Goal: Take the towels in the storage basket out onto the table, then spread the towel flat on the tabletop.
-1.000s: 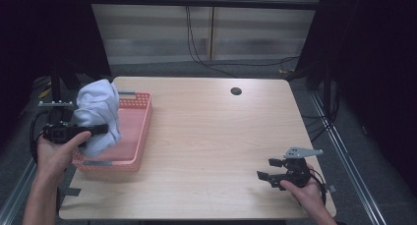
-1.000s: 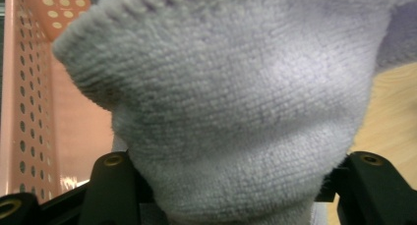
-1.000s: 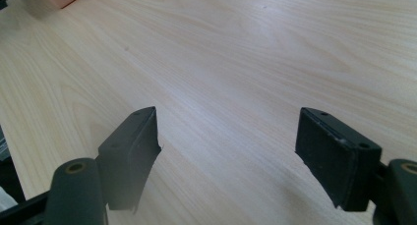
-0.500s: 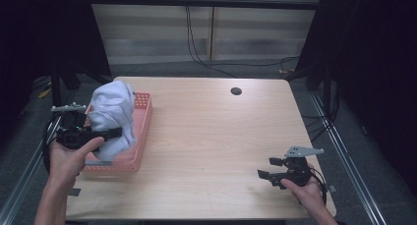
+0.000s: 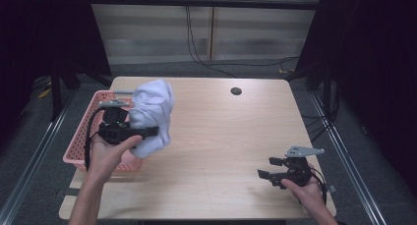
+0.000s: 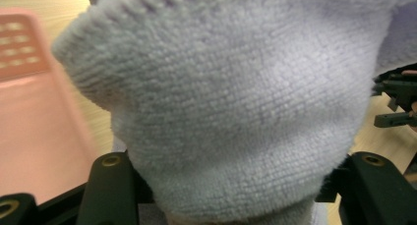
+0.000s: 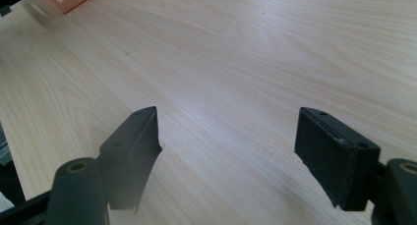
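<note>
left gripper [image 5: 147, 132] clamping bunched towel [image 5: 152, 109] over basket [image 5: 78, 156] right edge | right gripper [image 5: 265, 176] spread, empty | risk: loose grip, towel slipping out

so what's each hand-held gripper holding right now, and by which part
The left hand-held gripper holds a pale lavender towel, bunched, clamped near its lower folds, lifted beside the pink basket. The right hand-held gripper holds nothing; its jaws stand open over the table.

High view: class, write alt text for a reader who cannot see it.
The left gripper holds a bunched white towel just right of a pink basket on a wooden table. The right gripper rests open near the table's front right corner.
</note>
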Demonstrator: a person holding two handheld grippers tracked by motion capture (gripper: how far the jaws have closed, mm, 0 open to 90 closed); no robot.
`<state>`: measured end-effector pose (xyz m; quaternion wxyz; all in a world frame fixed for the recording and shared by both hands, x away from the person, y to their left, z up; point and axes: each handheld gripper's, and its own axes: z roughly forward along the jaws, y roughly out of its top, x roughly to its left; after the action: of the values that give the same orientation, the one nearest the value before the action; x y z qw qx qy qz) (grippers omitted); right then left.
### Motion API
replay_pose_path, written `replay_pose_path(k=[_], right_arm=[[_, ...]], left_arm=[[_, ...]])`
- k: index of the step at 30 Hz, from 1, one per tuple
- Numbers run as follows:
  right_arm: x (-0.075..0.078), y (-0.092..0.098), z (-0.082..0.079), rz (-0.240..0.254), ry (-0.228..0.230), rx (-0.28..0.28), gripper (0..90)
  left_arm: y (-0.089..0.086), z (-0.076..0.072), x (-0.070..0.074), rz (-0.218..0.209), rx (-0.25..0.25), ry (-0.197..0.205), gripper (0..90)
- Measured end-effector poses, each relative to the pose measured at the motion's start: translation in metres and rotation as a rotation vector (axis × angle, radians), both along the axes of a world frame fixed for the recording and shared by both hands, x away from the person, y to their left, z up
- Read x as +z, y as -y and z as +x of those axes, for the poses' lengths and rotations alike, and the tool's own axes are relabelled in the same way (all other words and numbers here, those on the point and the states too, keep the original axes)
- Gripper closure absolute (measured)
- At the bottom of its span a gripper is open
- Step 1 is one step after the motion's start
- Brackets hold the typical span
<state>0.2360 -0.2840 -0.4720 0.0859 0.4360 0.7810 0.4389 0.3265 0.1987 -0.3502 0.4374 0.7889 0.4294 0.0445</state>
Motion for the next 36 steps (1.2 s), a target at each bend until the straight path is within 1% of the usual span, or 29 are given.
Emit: replay_pose_path(k=[1, 2, 3, 5, 6, 9, 11, 12, 13, 15, 16, 17, 18, 20, 21, 23, 24, 25, 26, 27, 28, 29, 30, 31, 32, 33, 34, 35, 36], right_arm=[[0.000, 0.000, 0.000, 0.002, -0.001, -0.001, 25.1], [0.000, 0.000, 0.000, 0.003, -0.001, -0.001, 25.0], [0.000, 0.000, 0.000, -0.001, -0.002, 0.002, 25.1], [0.000, 0.000, 0.000, 0.002, -0.001, 0.002, 25.1], [0.000, 0.000, 0.000, 0.002, -0.001, 0.002, 25.1], [0.000, 0.000, 0.000, 0.003, 0.001, 0.000, 25.2], [0.002, 0.000, -0.001, 0.007, 0.001, 0.000, 25.5], [0.002, 0.000, -0.001, 0.012, 0.003, -0.001, 25.6], [0.003, 0.000, -0.001, 0.014, 0.010, 0.004, 25.9], [0.005, 0.000, -0.001, 0.021, 0.011, 0.001, 27.7], [0.006, -0.001, -0.001, 0.024, 0.014, 0.006, 29.5], [0.007, -0.002, 0.000, 0.026, 0.020, 0.010, 30.5], [0.009, -0.003, 0.000, 0.025, 0.021, 0.015, 32.5], [0.011, -0.005, 0.002, 0.022, 0.029, 0.032, 36.9], [0.012, -0.007, 0.003, 0.021, 0.026, 0.038, 39.1], [0.014, -0.011, 0.004, 0.025, 0.034, 0.052, 45.6], [0.015, -0.014, 0.004, 0.027, 0.035, 0.057, 47.5], [0.016, -0.017, 0.004, 0.031, 0.036, 0.069, 54.7], [0.017, -0.019, 0.004, 0.041, 0.037, 0.084, 59.3], [0.018, -0.022, 0.003, 0.046, 0.035, 0.094, 61.5], [0.019, -0.028, 0.002, 0.035, 0.041, 0.123, 68.4], [0.019, -0.028, 0.002, 0.035, 0.041, 0.123, 68.4], [0.019, -0.030, 0.002, 0.034, 0.040, 0.130, 69.5], [0.019, -0.032, 0.002, 0.031, 0.040, 0.141, 71.3], [0.019, -0.035, 0.003, 0.026, 0.040, 0.156, 72.2], [0.020, -0.038, 0.004, 0.022, 0.045, 0.157, 72.9], [0.021, -0.040, 0.005, 0.028, 0.045, 0.163, 73.0], [0.024, -0.043, 0.009, 0.035, 0.057, 0.168, 73.0], [0.026, -0.046, 0.013, 0.032, 0.067, 0.162, 73.0]], left_arm=[[0.006, 0.001, -0.002, 0.002, -0.018, -0.007, 39.7], [0.015, 0.002, -0.005, -0.005, -0.029, -0.012, 39.6], [0.021, 0.003, -0.006, 0.003, -0.046, -0.016, 39.5], [0.031, 0.003, -0.010, 0.002, -0.049, -0.018, 39.5], [0.036, 0.004, -0.011, 0.011, -0.074, -0.027, 39.5], [0.053, 0.004, -0.016, 0.027, -0.107, -0.032, 39.4], [0.062, 0.004, -0.019, 0.021, -0.125, -0.039, 39.3], [0.069, 0.004, -0.021, 0.019, -0.143, -0.045, 39.2], [0.073, 0.004, -0.023, 0.025, -0.151, -0.045, 39.0], [0.083, 0.005, -0.029, 0.025, -0.163, -0.060, 38.7], [0.088, 0.005, -0.033, 0.033, -0.174, -0.061, 38.5], [0.093, 0.005, -0.038, 0.039, -0.189, -0.073, 38.3], [0.097, 0.005, -0.042, 0.043, -0.197, -0.084, 38.2], [0.106, 0.005, -0.053, 0.063, -0.211, -0.099, 37.8], [0.110, 0.004, -0.058, 0.073, -0.213, -0.108, 37.5], [0.118, 0.003, -0.070, 0.092, -0.233, -0.119, 37.1], [0.122, 0.003, -0.076, 0.095, -0.240, -0.133, 36.6], [0.125, 0.003, -0.083, 0.107, -0.247, -0.146, 35.8], [0.129, 0.003, -0.089, 0.121, -0.246, -0.151, 35.0], [0.132, 0.004, -0.093, 0.138, -0.249, -0.150, 34.1], [0.137, 0.004, -0.104, 0.186, -0.273, -0.155, 32.0], [0.137, 0.004, -0.104, 0.186, -0.273, -0.155, 30.8], [0.139, 0.004, -0.109, 0.184, -0.274, -0.165, 30.8], [0.142, 0.003, -0.115, 0.188, -0.285, -0.159, 28.8], [0.144, 0.002, -0.119, 0.188, -0.288, -0.154, 27.2], [0.145, 0.002, -0.121, 0.186, -0.297, -0.141, 24.6], [0.148, 0.001, -0.122, 0.182, -0.310, -0.126, 22.1], [0.149, 0.001, -0.121, 0.187, -0.325, -0.111, 20.1], [0.149, 0.000, -0.120, 0.172, -0.317, -0.111, 18.9]])
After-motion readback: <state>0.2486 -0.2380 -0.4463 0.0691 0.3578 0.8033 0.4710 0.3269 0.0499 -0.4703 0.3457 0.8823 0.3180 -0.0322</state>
